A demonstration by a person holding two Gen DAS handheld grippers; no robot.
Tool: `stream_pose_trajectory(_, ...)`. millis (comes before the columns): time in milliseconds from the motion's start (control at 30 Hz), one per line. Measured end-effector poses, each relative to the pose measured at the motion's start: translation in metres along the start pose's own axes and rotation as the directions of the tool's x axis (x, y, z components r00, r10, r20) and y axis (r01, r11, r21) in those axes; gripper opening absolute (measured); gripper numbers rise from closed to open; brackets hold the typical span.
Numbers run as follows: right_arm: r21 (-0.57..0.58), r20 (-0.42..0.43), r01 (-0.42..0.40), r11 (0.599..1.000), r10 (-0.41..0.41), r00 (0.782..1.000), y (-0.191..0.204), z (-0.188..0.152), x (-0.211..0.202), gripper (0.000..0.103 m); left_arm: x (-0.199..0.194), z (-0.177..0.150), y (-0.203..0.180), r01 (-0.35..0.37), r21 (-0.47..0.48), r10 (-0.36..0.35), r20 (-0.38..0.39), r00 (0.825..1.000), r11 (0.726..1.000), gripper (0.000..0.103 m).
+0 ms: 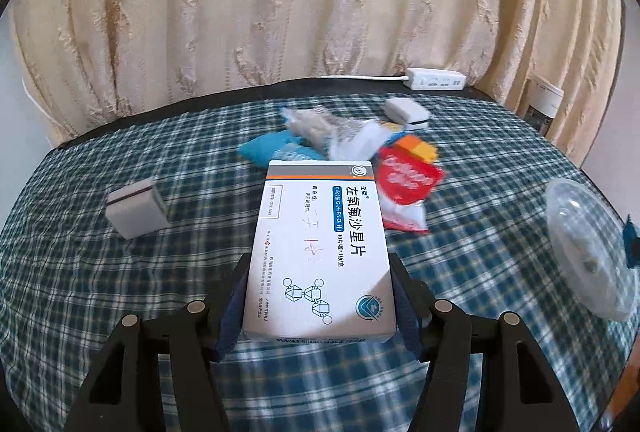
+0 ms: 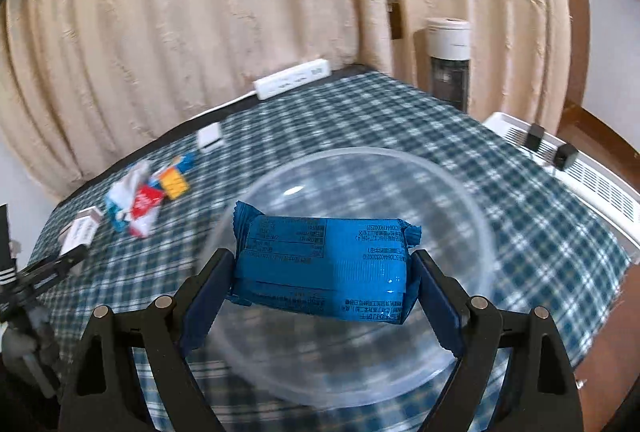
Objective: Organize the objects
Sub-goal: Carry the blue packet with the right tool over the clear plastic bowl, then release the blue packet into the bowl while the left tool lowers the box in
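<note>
A: Status, near to far?

B: My left fingers [image 1: 320,306] pinch a flat cardboard medicine box [image 1: 320,252] by its long edges: white and grey, blue print, matte. It sticks out forward, above the checked cloth [image 1: 120,292].

A: Right side?

B: My right fingers [image 2: 322,282] stand wide and pinch a blue foil snack pack [image 2: 320,264] across its length. Glossy, pillow-shaped, crimped serrated ends. It hangs over a clear round plastic bowl [image 2: 460,192], thin-walled, see-through; the blue-white plaid shows through it.

A: Bowl in the left view?

B: Yes, at the right edge, blurred. Looks tilted there, can't tell for sure.

A: What carries it all?

B: A desk under that woven plaid cloth, dark edge at the back.

A: Mid-field?

B: Small white block with a dark stripe [image 1: 136,208] to the left, lying alone. Beyond the box, a loose pile of wrappers [image 1: 344,148]: crinkled red-white pouch, teal packs, an orange-yellow piece. Too blurred to read.

A: Far?

B: Small white rounded case [image 1: 407,113] behind the pile. A white power strip [image 1: 436,78] with its cable at the back edge. A cream curtain [image 1: 280,0], ribbed with raised pattern, hangs behind everything. A white cylindrical appliance [image 2: 448,60] with a dark lower half stands off the right corner.
</note>
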State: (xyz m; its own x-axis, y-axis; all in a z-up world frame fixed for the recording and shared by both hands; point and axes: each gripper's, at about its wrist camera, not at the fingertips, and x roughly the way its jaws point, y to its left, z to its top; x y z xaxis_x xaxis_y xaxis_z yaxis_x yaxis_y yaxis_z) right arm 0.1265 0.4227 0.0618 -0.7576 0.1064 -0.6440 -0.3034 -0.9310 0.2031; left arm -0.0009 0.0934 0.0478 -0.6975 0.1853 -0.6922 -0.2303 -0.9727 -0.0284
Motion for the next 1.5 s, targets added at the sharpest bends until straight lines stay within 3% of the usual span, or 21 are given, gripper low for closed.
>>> stream_pose_trajectory(500, -0.025, -0.022, 0.029, 0.999, -0.03, 0.999, -0.031, 0.001, 0.013, 0.089, 0.001, 0.011, -0.068, 0.094, 0.07, -0.092, -0.019, 0.996, 0.993, 0.066)
stream_pose_trajectory(933, -0.083, -0.076, -0.002, 0.997, -0.004, 0.997, -0.034, -0.004, 0.02, 0.09, 0.007, 0.02, -0.118, 0.153, 0.137, -0.149, -0.039, 0.988, 0.979, 0.066)
stream_pose_trajectory(1500, -0.073, -0.025, -0.055, 0.996, 0.054, 0.998, -0.041, -0.002, 0.008, 0.09, 0.016, 0.028, -0.199, 0.271, 0.25, -0.261, -0.072, 0.963, 0.93, 0.066)
